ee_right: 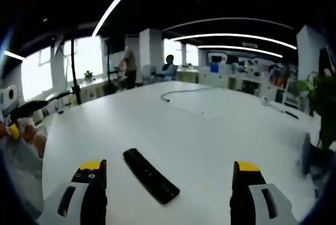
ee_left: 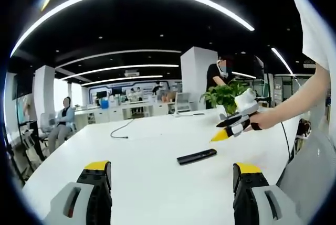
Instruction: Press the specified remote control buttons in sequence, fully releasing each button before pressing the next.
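Remote: black remote control lay flat on the white counter, between the right tool's jaws and just ahead of them; in the left gripper view it sat mid-counter, well ahead of the left tool.
Right tool: jaws stood wide apart, nothing held, not touching the remote. It also showed in the left gripper view, raised above the remote, in the person's hand.
Left tool: jaws wide apart, empty, clear of everything.
Risk 1: remote was loose and light-looking; an off-centre press would likely tip or skid it across the smooth counter.
Risk 2: buttons were too small to make out, so a wide jaw tip could catch two at once or the wrong one.
Risk 3: a shallow lift between presses might not fully release a button.
Edges: remote was well in from every counter edge that showed.
Room: bare counter all round; cable and potted plant well apart from the remote.
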Action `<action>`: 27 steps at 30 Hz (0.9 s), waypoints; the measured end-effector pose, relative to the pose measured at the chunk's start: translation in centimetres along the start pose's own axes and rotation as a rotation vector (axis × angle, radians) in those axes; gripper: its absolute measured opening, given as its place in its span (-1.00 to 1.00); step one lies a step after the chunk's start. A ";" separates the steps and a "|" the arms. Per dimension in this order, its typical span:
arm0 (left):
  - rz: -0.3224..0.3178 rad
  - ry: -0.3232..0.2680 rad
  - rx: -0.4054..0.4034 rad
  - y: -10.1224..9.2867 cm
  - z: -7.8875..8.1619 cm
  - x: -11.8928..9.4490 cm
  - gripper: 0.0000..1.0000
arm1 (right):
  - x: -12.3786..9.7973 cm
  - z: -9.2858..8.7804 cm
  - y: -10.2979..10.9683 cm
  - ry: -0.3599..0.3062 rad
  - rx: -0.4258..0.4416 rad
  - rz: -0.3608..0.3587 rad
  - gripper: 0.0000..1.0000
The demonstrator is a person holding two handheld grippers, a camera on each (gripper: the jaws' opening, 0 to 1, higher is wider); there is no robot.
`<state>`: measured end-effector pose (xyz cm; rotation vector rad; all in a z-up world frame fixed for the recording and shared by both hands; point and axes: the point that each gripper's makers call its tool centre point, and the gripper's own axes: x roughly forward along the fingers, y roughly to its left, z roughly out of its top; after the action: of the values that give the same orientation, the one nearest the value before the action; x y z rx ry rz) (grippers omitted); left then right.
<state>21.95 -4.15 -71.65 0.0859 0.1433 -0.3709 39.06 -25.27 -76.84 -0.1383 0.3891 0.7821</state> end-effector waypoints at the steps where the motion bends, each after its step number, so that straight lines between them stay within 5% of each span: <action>1: 0.001 0.000 0.002 0.0 0.0 0.0 1.00 | -0.3 0.1 0.1 -0.002 0.000 -0.002 0.98; 14: -0.003 0.000 0.005 -0.1 0.0 0.0 0.98 | -6.4 1.2 1.1 -0.104 0.015 -0.098 0.98; 27: -0.014 0.011 -0.007 -0.3 -0.2 0.1 0.99 | -10.7 1.6 3.9 -0.175 0.016 -0.116 0.98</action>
<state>21.92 -4.44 -71.91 0.0804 0.1557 -0.3836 29.86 -29.14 -71.12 -0.0755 0.2194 0.6709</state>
